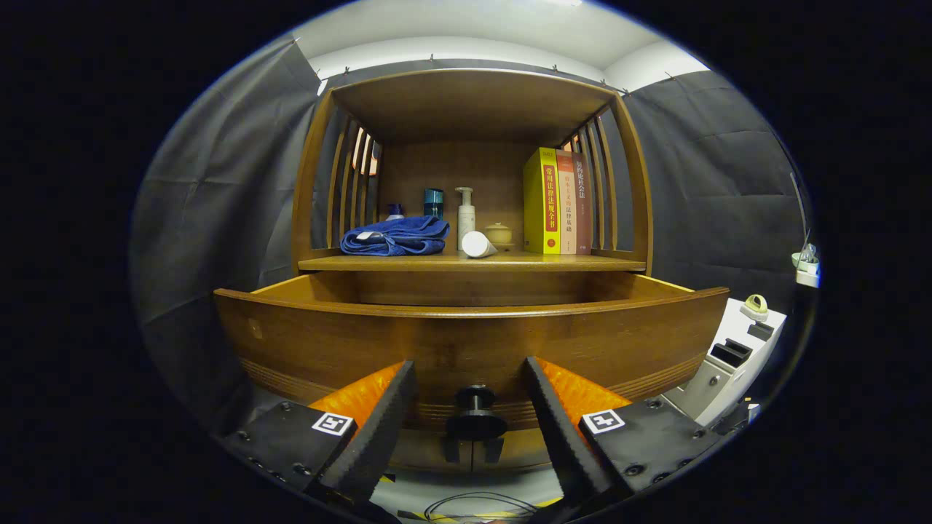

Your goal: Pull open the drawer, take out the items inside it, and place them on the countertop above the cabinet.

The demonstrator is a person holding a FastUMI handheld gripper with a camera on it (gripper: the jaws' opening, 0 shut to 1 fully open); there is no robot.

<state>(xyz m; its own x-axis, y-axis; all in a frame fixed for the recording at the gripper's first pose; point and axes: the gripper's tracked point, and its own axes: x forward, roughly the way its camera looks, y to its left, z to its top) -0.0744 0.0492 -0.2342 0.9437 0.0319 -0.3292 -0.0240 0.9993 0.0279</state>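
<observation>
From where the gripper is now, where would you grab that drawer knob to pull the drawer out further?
Grip the knob on its narrow neck, behind the wider round cap, coming straight in from the front. The cap would likely stop the fingers slipping off as you pull. The gripper is open, with the knob between its fingers, neither touching it. The drawer already stands partly out.

A yellow book [542, 200] stands upright with 2 darker books, 1 orange-red [566, 202] and 1 brown [582, 202], touching it on its right. Just left of the yellow book sits a small beige lidded jar [499, 234], then a white tube [477, 244] lying on its side, with a white pump bottle [466, 217] upright behind it. Further left stand a dark teal bottle [433, 201] and a folded blue towel [397, 236]. Well below and right of the yellow book stands a white machine [735, 360]. Cables [477, 503] lie on the floor far below it.
</observation>
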